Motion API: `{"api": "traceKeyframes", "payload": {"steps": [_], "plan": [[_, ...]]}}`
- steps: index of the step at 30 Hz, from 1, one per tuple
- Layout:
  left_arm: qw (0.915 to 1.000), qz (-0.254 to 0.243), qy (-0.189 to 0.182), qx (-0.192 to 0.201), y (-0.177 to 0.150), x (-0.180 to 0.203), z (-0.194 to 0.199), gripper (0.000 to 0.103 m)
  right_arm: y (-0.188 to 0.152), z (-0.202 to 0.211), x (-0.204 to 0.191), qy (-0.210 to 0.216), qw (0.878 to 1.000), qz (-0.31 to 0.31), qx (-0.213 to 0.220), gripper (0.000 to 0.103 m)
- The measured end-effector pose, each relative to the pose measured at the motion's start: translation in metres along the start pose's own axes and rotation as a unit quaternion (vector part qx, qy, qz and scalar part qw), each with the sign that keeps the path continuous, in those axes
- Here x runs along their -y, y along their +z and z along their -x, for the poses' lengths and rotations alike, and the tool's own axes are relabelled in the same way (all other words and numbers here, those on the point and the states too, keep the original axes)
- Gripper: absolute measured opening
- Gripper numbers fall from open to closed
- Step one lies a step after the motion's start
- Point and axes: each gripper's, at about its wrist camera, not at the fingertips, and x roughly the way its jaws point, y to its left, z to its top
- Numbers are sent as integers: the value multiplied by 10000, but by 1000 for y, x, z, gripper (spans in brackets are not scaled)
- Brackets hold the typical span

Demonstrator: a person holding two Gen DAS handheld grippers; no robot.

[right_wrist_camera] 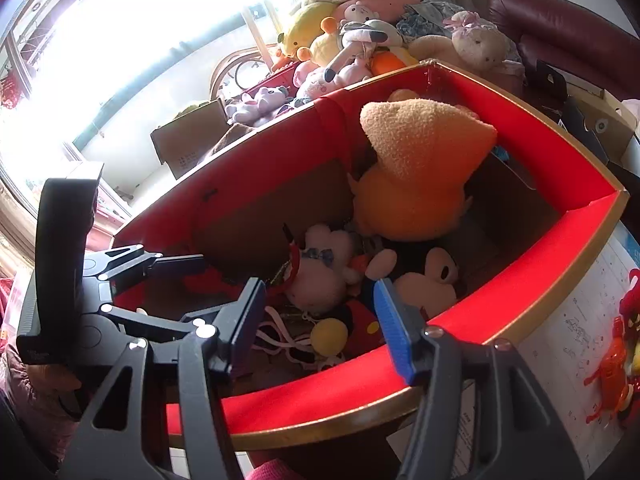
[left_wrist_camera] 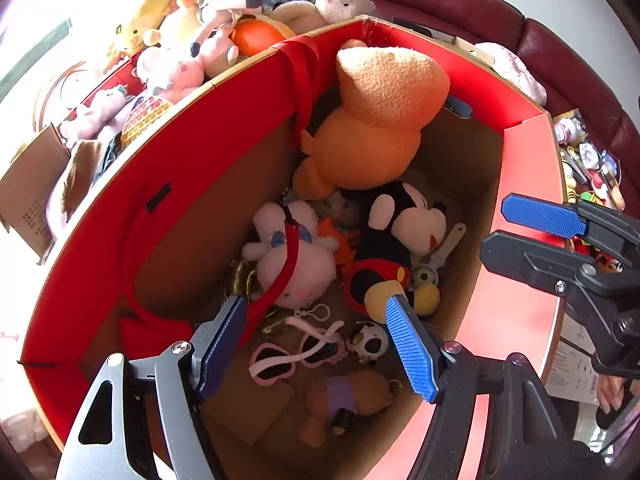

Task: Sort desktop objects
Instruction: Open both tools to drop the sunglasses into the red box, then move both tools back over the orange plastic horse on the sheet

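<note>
- The left gripper (left_wrist_camera: 316,344) hangs with its blue ribbed pads spread wide and nothing between them, above the inside of the red-lined cardboard box (left_wrist_camera: 224,120).
- The right gripper (right_wrist_camera: 320,320) is also released, its jaws about half apart and empty, over the near red rim of the same box.
- Risk, as I judge it: the loose red fabric strap (left_wrist_camera: 288,264) lies just beside the left gripper's left pad, so a pad going down can catch it and pull out the white plush rabbit (left_wrist_camera: 296,264) that the strap crosses.
- Another risk: both grippers are near each other over one box, so they can knock together.
- The box holds the sorted things: a large orange plush toy (left_wrist_camera: 372,120) leaning at the far wall, a black and red mouse plush doll (left_wrist_camera: 400,240), pink heart-shaped sunglasses (left_wrist_camera: 296,356), a small brown bear in purple clothes (left_wrist_camera: 348,400) and a small black and white ball (left_wrist_camera: 370,342).
- Outside, more small toys (right_wrist_camera: 616,356) lie on a printed paper sheet at the right, not yet sorted.
</note>
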Motion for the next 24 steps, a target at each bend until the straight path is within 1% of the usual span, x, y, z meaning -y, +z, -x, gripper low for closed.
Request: {"api": "traceKeyframes", "payload": {"steps": [4, 8, 11, 18, 21, 24], "plan": [[9996, 55, 156, 231, 7, 3, 12, 72, -3, 11, 0, 58, 9999, 1, 129, 57], [9951, 40, 510, 849, 16, 11, 38, 72, -2, 26, 4, 114, 9992, -76, 385, 57], [9904, -76, 619, 1231, 20, 23, 54, 72, -4, 38, 11, 97, 9983, -149, 553, 57], [9864, -600, 347, 1491, 32, 76, 67, 73, -19, 68, 48, -25, 9942, -597, 899, 57], [9835, -916, 115, 1556, 39, 109, 70, 73, -33, 82, 74, -153, 9908, -908, 995, 57], [9798, -1275, -166, 1529, 44, 148, 67, 73, -53, 94, 106, -387, 9861, -1257, 1013, 57]]}}
